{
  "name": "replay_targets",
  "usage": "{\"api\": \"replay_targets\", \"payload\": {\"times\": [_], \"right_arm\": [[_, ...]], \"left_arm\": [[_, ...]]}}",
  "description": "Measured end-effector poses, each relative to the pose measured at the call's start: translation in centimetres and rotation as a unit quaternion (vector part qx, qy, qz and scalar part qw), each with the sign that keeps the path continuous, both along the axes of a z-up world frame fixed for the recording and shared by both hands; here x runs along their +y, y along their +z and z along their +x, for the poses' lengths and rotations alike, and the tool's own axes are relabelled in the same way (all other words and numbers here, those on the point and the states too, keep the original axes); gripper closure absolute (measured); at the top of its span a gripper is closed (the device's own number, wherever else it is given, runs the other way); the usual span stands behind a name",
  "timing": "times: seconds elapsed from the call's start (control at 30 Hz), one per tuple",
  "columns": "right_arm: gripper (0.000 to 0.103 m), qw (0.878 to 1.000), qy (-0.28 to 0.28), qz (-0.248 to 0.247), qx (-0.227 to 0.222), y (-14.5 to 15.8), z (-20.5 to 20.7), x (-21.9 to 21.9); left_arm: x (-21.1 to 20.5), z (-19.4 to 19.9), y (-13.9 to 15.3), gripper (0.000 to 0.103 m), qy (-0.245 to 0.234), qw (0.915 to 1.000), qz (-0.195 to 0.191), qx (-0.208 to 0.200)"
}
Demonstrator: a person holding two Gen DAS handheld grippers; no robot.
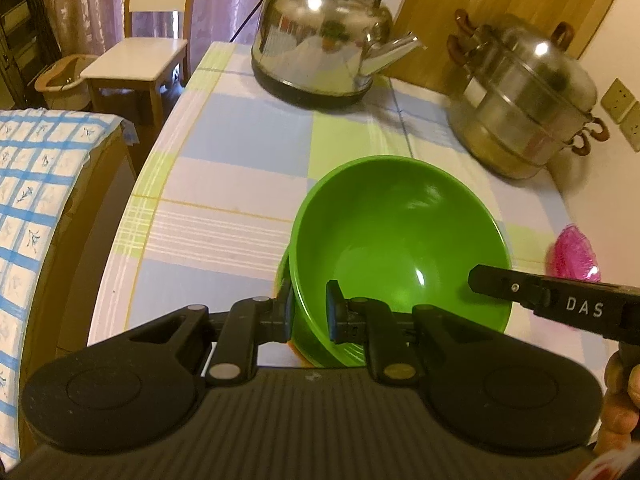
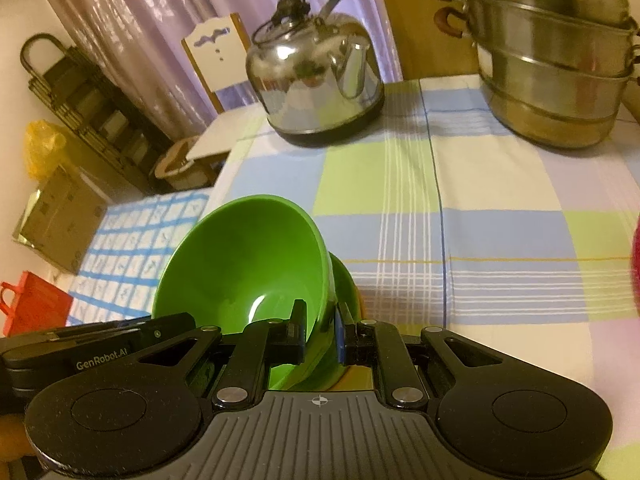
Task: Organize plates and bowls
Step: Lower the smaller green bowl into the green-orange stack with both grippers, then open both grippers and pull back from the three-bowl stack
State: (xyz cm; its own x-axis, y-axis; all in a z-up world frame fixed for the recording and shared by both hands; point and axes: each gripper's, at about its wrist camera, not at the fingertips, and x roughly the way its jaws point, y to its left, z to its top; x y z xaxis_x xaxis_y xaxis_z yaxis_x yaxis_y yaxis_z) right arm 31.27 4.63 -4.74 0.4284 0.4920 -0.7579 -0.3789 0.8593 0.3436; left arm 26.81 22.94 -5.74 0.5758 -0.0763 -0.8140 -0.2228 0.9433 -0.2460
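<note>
A green bowl is held tilted above the checked tablecloth. My left gripper is shut on its near-left rim, one finger inside and one outside. My right gripper is shut on the opposite rim of the same green bowl. A second green dish sits just under the bowl, mostly hidden. The right gripper's body shows at the right in the left wrist view. The left gripper's body shows at the lower left in the right wrist view.
A steel kettle stands at the table's far side. A stacked steel steamer pot stands at the far right. A pink scrubber lies at the right edge. A chair and a blue checked cloth lie left of the table.
</note>
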Motion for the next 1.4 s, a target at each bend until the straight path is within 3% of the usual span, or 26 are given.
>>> {"api": "replay_targets", "payload": {"times": [0.27,0.83,0.9,0.97,1.17,1.3,1.4], "right_arm": [[0.089,0.999,0.02,-0.041,-0.002,-2.5,0.6,1.0],[0.088,0.994,0.045,-0.09,-0.033,-3.3,0.1,2.2],[0.08,0.995,0.047,-0.082,-0.035,-3.5,0.1,2.0],[0.045,0.997,0.039,-0.059,-0.035,-3.4,0.2,1.3],[0.043,0.999,-0.007,-0.015,-0.039,-1.9,-0.4,-1.2],[0.042,0.999,-0.02,-0.006,-0.03,-1.5,-1.9,-2.8],[0.042,0.999,-0.028,0.001,-0.02,-1.4,-3.4,-3.8]], "left_arm": [[-0.2,0.6,-1.8,0.09,-0.008,0.9999,0.007,0.012],[-0.2,1.0,-2.5,0.088,-0.003,0.9998,0.019,0.01],[0.0,0.9,-2.5,0.078,0.005,0.9998,0.02,0.008],[0.0,0.6,-2.3,0.077,0.01,0.9996,0.025,0.005],[-0.2,-1.4,-1.3,0.069,0.027,0.9994,0.009,-0.019],[-0.7,-3.5,-0.4,0.051,0.041,0.9985,0.0,-0.036],[-1.3,-5.1,0.2,0.044,0.045,0.9982,0.002,-0.04]]}}
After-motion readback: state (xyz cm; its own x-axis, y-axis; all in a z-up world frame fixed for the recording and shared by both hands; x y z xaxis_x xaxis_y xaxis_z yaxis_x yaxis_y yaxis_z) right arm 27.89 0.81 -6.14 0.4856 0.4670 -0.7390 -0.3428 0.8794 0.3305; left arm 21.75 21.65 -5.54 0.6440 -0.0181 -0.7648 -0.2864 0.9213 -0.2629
